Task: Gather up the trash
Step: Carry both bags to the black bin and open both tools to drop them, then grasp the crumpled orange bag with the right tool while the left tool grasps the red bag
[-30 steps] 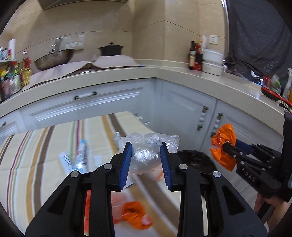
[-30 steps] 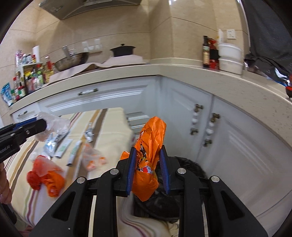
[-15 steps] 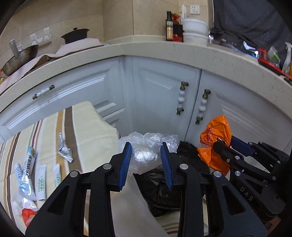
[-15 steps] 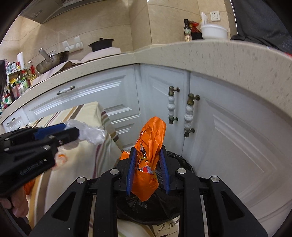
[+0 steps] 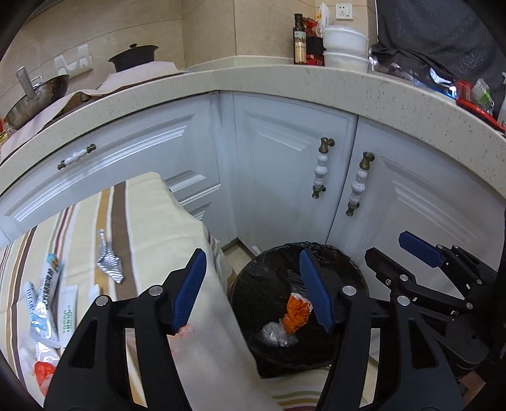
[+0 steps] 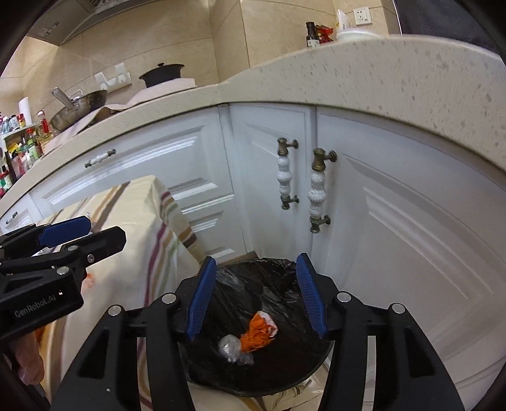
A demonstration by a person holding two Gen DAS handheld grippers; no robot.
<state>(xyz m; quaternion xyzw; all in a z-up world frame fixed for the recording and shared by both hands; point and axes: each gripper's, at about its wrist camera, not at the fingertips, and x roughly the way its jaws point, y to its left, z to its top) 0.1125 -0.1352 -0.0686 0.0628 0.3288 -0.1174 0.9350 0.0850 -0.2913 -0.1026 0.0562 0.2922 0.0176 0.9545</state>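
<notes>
Both claws have just let go: the left gripper and right gripper now gape wide and empty above the black-lined bin. The orange bag and clear plastic wad lie together at its bottom, so 2 pieces are collected. Wrappers remain on the striped cloth.

Speckled beige countertop curves around an inside corner above white cabinet doors. Two adjacent doors carry vertical brass-and-white ceramic handles, side by side; a drawer front to the left has a similar horizontal handle. On the counter: dark lidded pot on a pale cloth, wok with utensil standing in it, dark glass bottle beside stacked white bowls. Wall outlet above the bowls. Shelf of small bottles at far left, labels unreadable, possibly condiments.
</notes>
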